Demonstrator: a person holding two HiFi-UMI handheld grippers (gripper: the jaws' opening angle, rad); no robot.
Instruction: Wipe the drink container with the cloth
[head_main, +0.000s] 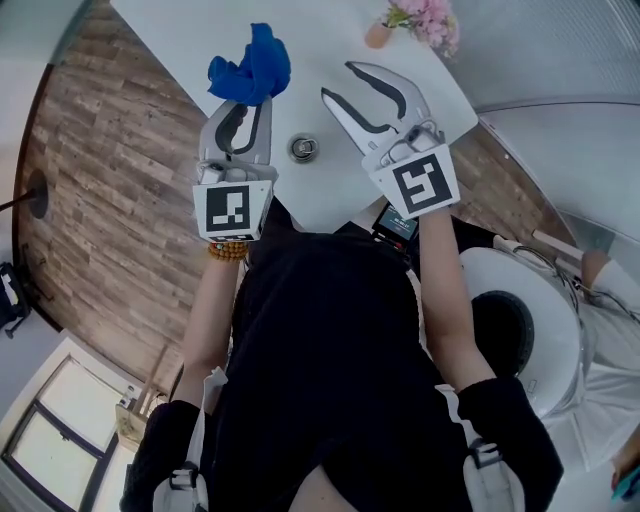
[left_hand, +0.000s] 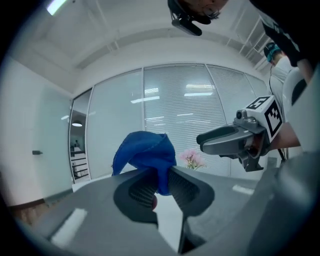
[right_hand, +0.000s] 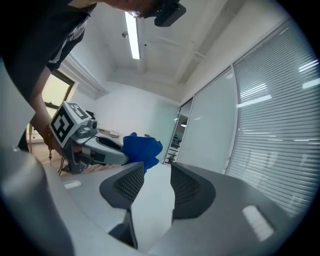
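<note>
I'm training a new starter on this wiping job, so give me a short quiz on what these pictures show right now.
1. Fill the gap: the container stands on the white ____.
2. True or false: the left hand-held gripper is shut on the cloth.
3. What is between the jaws of the right hand-held gripper? A) the cloth B) the container C) nothing

Key: 1 table; 2 true; 3 C.
</note>
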